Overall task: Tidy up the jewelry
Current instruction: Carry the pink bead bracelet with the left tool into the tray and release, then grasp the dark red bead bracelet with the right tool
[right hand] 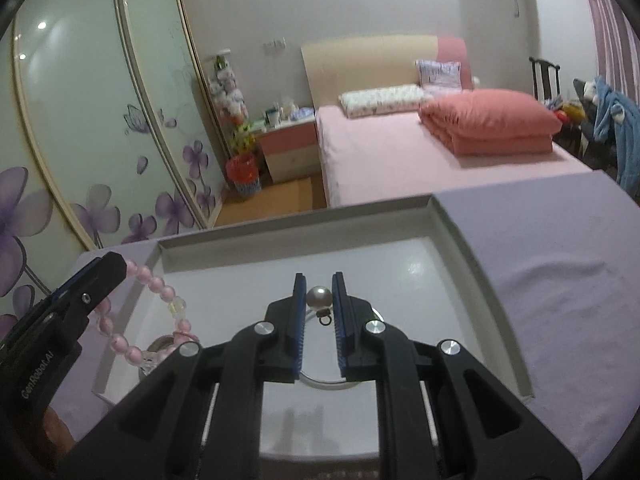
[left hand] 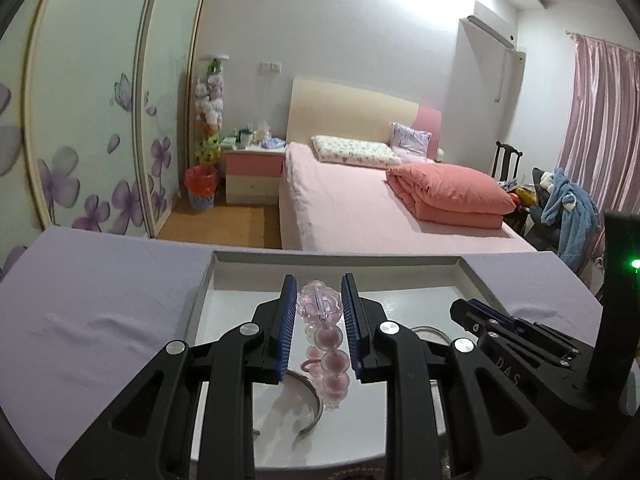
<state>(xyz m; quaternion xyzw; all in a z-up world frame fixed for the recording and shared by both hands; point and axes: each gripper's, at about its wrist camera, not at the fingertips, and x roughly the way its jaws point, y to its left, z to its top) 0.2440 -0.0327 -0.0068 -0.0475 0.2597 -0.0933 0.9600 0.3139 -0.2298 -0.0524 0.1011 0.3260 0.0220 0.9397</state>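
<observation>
My left gripper (left hand: 319, 300) is shut on a pink bead bracelet (left hand: 330, 346) with a large clear pink bead at its tip, held above the white tray (left hand: 476, 276); the bracelet (right hand: 160, 296) hangs from it in the right wrist view. My right gripper (right hand: 319, 294) is shut on a pearl piece (right hand: 319, 297) with a small ring below it, over the tray (right hand: 460, 240). A silver bangle (left hand: 314, 408) lies on the tray floor under the left gripper. A silver ring (right hand: 326, 384) lies under the right gripper.
The tray sits on a lilac cloth-covered table (left hand: 100, 312). Beyond the table's far edge are a pink bed (left hand: 380, 208), a bedside cabinet (left hand: 254, 176) and floral wardrobe doors (left hand: 80, 140). A round metal piece (right hand: 162, 345) lies at the tray's left side.
</observation>
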